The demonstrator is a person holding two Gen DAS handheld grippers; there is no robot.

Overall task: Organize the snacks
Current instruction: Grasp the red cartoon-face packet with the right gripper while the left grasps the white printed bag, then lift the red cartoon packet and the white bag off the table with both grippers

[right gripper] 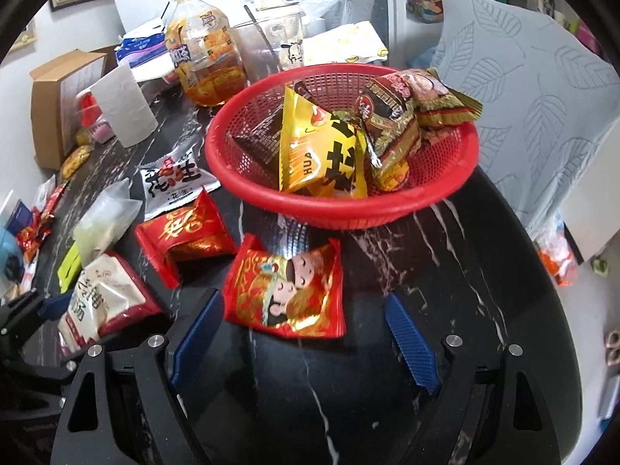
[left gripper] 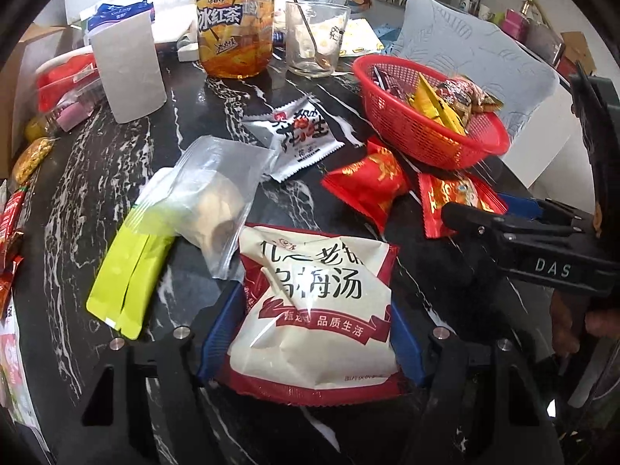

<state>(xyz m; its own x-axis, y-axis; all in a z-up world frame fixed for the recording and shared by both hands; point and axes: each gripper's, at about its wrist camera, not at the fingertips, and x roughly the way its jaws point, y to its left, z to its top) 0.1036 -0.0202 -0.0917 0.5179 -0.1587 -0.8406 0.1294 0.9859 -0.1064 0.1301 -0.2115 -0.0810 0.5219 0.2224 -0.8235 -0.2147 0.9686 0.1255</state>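
Note:
On the black marbled table (left gripper: 97, 193), my left gripper (left gripper: 316, 302) is shut on a white-and-red drink-mix pouch (left gripper: 317, 310), with a blue pad pressed on each side. The pouch (right gripper: 100, 298) also shows at the left of the right wrist view. My right gripper (right gripper: 304, 298) is open, its blue pads either side of a red packet with a cartoon couple (right gripper: 286, 294) and not touching it. That packet lies flat just in front of a red plastic basket (right gripper: 348, 213) holding several snack packets. The basket (left gripper: 434, 151) stands at the right of the left wrist view.
Loose on the table lie a second red packet (left gripper: 368, 182), a silver peanut packet (left gripper: 298, 135), a clear zip bag (left gripper: 209, 193) and a yellow-green pouch (left gripper: 128, 271). Behind stand a tea bottle (left gripper: 236, 27), a glass with a spoon (left gripper: 314, 38) and a paper roll (left gripper: 128, 66). A grey-covered chair (right gripper: 542, 97) stands by the basket.

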